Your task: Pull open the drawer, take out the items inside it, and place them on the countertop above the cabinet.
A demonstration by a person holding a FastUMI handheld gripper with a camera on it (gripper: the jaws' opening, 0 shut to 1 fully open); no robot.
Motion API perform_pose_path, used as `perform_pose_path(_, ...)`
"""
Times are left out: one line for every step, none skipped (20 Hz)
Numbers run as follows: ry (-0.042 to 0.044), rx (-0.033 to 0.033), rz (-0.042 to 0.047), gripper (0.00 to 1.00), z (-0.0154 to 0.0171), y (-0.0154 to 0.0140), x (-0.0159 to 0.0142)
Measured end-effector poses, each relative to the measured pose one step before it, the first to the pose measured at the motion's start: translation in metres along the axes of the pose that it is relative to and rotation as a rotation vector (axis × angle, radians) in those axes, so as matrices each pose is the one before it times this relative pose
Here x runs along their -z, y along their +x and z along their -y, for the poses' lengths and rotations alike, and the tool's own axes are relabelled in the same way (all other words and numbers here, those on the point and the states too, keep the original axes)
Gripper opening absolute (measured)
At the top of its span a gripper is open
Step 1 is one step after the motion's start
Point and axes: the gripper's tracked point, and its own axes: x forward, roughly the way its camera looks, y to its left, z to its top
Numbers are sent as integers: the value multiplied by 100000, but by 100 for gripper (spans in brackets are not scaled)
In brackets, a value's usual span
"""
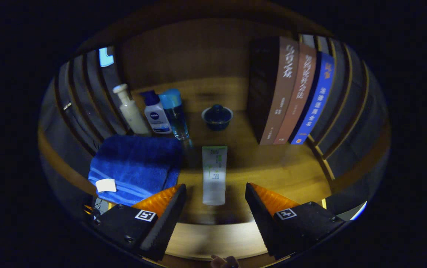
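A white tube with a green cap end (214, 175) lies flat on the wooden countertop (273, 167), pointing away from me. Its near end sits in the gap between my fingers, and neither finger touches it. My gripper (215, 185) is open wide, hovering over the front of the countertop. A lighter wooden strip (213, 238) runs below the fingers; I cannot tell if it is the counter's edge or the drawer's front.
A folded blue towel (137, 167) lies left of the tube. Three bottles (155, 113) stand behind it. A small dark lidded bowl (217, 117) sits beyond the tube. Three upright books (295, 96) stand at the right. Slatted walls close both sides. Fingertips of a hand (224, 261) show lowest.
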Motion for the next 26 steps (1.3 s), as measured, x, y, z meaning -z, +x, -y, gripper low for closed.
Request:
perform_pose_path(-201, -277, 3759, 100, -126, -1658, 266)
perform_pose_path(-446, -356, 3757, 100, -100, -1673, 265)
perform_pose_path(-204, -820, 4412, 100, -3, -1627, 194)
perform_pose_path(158, -1112, 4822, 100, -298, -1921, 134)
perform_pose_path(11, -739, 5247, 100, -326, -2012, 28)
perform_pose_path(-84, -134, 5215, 100, -214, -2158, 24)
perform_pose_path(-14, -114, 5104, 100, -316, -2153, 75)
perform_pose_path(-141, -1566, 5087, 100, -478, -1851, 244)
perform_pose_path(-285, -1719, 4828, 100, -545, -1481, 556)
perform_pose_path(-820, -1530, 4504, 100, -433, -1834, 505)
perform_pose_path(-696, -1646, 3614, 100, -511, -1529, 609)
perform_pose_path(-588, -704, 3022, 100, -206, -1324, 890)
perform_pose_path(86, -74, 1752, 100, -68, -1213, 1020)
perform_pose_path(198, 597, 1695, 100, 57, -1267, 1068)
perform_pose_path(567, 554, 1175, 99, 79, -1143, 1033)
perform_pose_path(190, 1299, 751, 99, 292, -1117, 1187)
perform_pose_path(-69, 1543, 213, 99, 530, -673, 1340)
perform_pose_path(256, 1285, -69, 99, 473, -444, 1374)
perform_pose_path(1210, 80, -95, 100, 203, -372, 1266)
perform_pose_path(1602, 901, -1577, 100, 362, -226, 1475)
perform_pose_path(1234, 969, -2352, 100, 510, -229, 1521)
perform_pose_path(958, 1015, -2507, 100, 375, -25, 1570)
perform_pose_path(551, -60, -1954, 100, 70, 213, 1249)
perform_pose_path(222, -264, -1112, 100, -76, 232, 807)
perform_pose_path(-231, -155, -1145, 100, -208, 138, 635)
perform_pose_path(-419, 44, -940, 100, -60, 411, 680)
